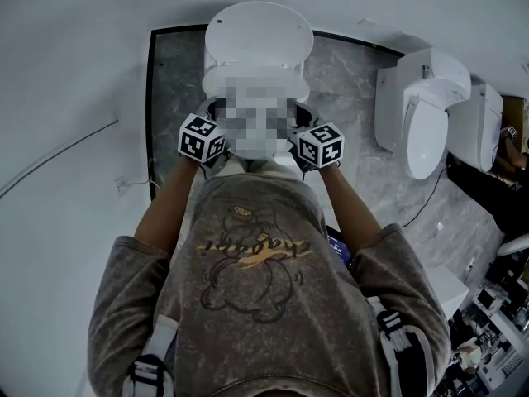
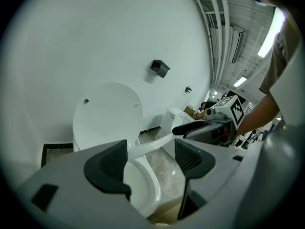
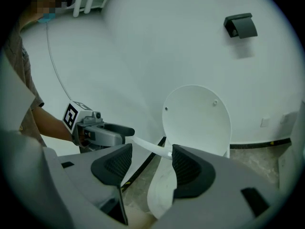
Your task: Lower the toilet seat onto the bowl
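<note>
The white toilet stands against the wall with its round lid [image 1: 258, 33] upright. The thin white seat [image 2: 151, 146] hangs part-way down over the bowl [image 2: 143, 190], running like a bar from one gripper to the other. My left gripper [image 2: 150, 152] is open, and the seat's rim crosses just past its dark pads [image 2: 108, 168]. My right gripper [image 3: 151, 159] is open too, with the seat [image 3: 150, 148] meeting its right pad [image 3: 188, 168]. In the head view a mosaic patch hides the seat, and the marker cubes [image 1: 202, 138] [image 1: 321, 145] flank the bowl.
Two more white toilets [image 1: 417, 110] [image 1: 488, 126] stand to the right on the grey marble floor [image 1: 355, 81]. A black fitting [image 3: 240, 26] is fixed to the wall above the lid. A thin cable [image 1: 50, 160] runs along the left wall. Cluttered shelves [image 1: 496, 337] fill the lower right.
</note>
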`<state>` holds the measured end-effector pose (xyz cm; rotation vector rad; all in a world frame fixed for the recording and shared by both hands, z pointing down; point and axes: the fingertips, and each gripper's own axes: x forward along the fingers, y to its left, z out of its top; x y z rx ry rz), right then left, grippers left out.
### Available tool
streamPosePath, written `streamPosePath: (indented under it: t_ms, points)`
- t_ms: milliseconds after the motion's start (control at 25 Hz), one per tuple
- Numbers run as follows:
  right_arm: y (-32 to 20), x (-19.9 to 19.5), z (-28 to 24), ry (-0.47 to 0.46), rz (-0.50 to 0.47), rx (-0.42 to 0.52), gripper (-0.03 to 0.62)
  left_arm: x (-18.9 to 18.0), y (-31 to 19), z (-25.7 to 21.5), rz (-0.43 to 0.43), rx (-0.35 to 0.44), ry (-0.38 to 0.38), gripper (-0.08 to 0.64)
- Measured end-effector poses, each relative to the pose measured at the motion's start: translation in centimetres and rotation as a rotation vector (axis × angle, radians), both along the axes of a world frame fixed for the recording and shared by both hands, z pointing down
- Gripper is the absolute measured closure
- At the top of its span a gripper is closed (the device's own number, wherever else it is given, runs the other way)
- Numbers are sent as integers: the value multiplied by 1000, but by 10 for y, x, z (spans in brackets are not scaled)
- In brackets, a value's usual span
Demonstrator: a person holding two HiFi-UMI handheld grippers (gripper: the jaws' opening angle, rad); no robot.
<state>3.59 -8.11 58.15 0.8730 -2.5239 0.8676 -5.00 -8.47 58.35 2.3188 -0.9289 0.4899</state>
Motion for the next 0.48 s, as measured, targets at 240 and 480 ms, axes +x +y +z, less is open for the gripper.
streamPosePath:
  t_ms: [240,480]
  points:
    - [31,1,20,-3,-3,-85,313,-1,32,21,44,-102,-5,250]
    - [59,6,46,58,-40,-183,357,2,64,45,97,-225,-36,258]
